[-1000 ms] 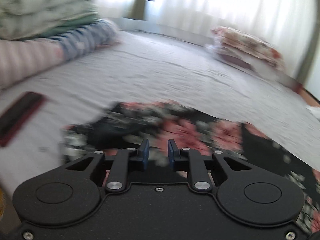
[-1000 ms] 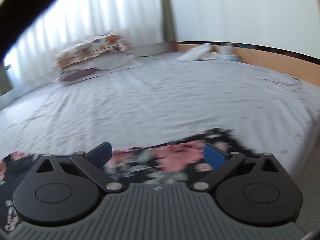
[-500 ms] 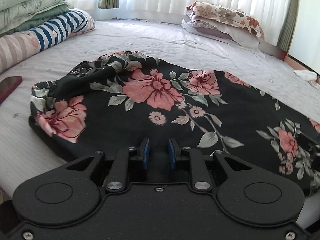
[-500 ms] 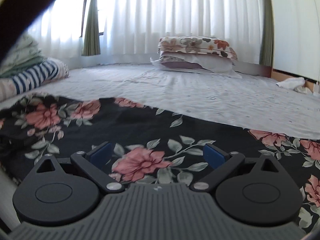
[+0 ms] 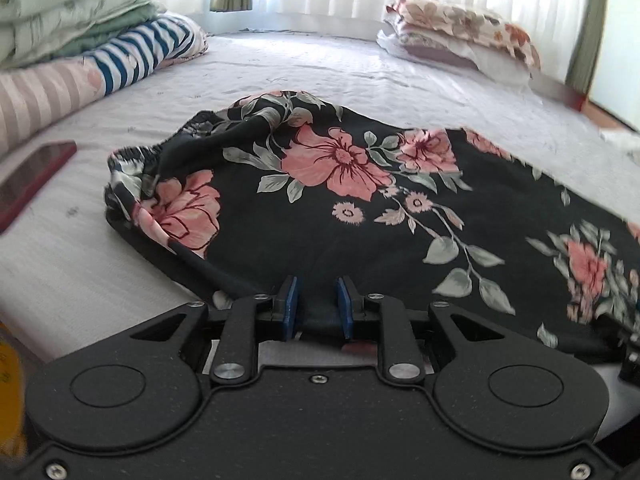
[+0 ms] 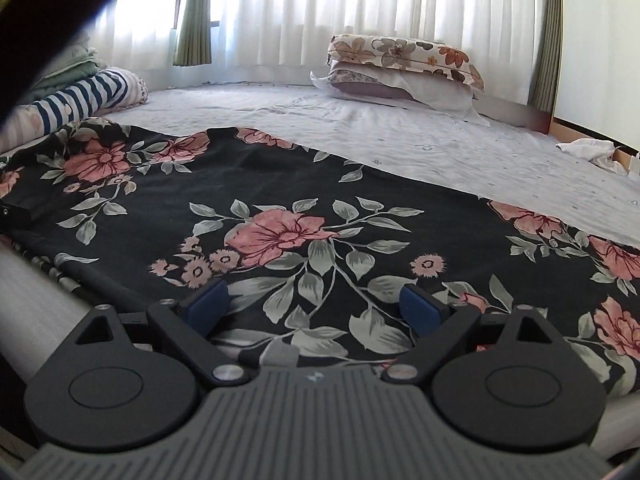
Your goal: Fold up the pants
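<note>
Floral pants (image 5: 360, 208) lie spread on the bed (image 5: 320, 68), no crosswise fold made yet. Left tongs (image 5: 317, 307) nearly together, pinching the near hem; right tongs (image 6: 312, 306) wide apart over fabric, gripping nothing

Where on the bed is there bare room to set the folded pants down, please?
Bare sheet lies beyond the pants, between them and the stacked pillows. A narrower strip runs between the pants and the red phone. The folded bedding crowds the left side.
</note>
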`<state>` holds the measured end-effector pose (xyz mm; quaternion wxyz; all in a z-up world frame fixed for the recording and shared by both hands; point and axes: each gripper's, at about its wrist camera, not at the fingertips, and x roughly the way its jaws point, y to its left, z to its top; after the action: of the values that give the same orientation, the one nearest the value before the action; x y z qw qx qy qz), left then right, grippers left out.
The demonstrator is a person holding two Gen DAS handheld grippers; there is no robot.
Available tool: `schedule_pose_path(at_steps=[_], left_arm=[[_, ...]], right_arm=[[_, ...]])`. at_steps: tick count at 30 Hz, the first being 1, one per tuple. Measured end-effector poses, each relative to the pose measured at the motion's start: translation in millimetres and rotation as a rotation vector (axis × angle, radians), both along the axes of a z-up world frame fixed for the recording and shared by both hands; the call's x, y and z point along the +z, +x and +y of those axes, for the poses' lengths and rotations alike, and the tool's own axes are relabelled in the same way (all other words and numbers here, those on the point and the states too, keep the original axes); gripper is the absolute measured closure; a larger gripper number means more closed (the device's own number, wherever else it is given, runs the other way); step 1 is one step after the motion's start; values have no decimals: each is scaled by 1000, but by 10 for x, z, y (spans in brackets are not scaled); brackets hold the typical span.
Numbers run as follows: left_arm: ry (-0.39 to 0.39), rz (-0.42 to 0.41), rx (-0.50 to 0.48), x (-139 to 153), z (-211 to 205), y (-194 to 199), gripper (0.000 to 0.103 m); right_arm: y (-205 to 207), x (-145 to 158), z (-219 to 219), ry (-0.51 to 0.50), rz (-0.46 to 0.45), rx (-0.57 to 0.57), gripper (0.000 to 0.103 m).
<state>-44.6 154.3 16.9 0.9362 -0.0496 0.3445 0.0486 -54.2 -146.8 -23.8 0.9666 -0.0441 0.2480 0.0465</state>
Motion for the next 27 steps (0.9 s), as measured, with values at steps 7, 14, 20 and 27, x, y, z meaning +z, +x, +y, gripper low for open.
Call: schedule_pose_path(at_steps=[7, 14, 20, 27], left_arm=[[-3, -65, 8, 411, 156, 302, 75], [-15, -122, 10, 680, 327, 1059, 80], [-102, -21, 41, 387, 494, 1717, 84], [-171, 53, 268, 14, 1003, 2154, 98]], right_arm=[[186, 352, 427, 1, -70, 98, 7], [684, 366, 1204, 112, -1, 250, 21], [745, 121, 1588, 16, 49, 292, 38], [666, 79, 1602, -9, 32, 300, 39]])
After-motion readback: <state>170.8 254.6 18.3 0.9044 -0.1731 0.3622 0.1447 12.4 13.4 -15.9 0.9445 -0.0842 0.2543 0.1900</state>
